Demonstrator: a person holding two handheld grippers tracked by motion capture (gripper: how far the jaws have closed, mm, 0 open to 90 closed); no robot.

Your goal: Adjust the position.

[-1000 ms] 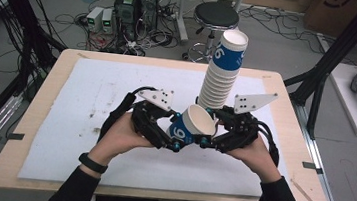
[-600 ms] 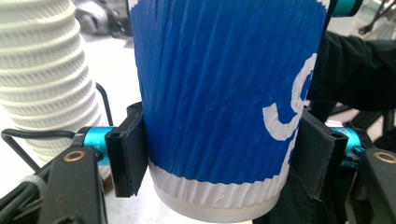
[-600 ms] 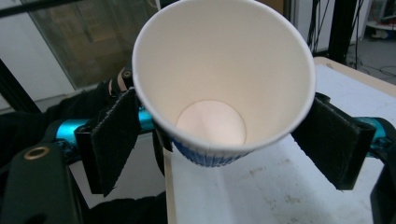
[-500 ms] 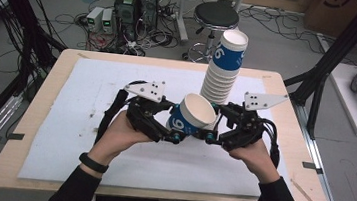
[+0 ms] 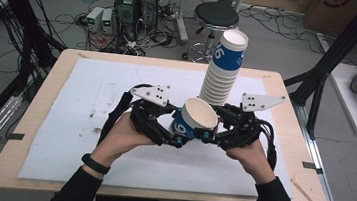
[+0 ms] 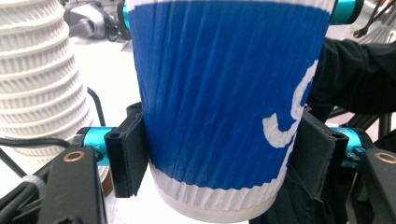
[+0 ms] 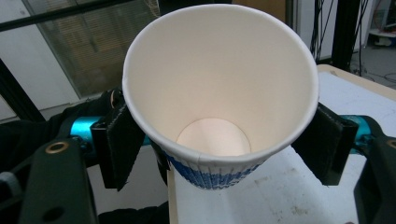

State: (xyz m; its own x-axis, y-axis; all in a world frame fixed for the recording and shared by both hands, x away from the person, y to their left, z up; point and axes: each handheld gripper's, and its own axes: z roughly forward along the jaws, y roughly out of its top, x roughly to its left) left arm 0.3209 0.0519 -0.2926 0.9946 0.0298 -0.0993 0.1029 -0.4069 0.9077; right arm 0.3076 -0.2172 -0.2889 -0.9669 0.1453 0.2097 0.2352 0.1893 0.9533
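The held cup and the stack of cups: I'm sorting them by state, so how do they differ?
The held cup is single, tilted, lifted off the table between both tongs; the stack of cups is many cups nested, standing on the white mat, touched by neither tongs. Both are white-rimmed paper cups with blue ribbed sleeves.

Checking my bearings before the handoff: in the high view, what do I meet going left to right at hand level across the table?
Left hand → left gripper → cup → right gripper → right hand. The stack of cups stands behind, overlapping the cup and right gripper, so it is left out.
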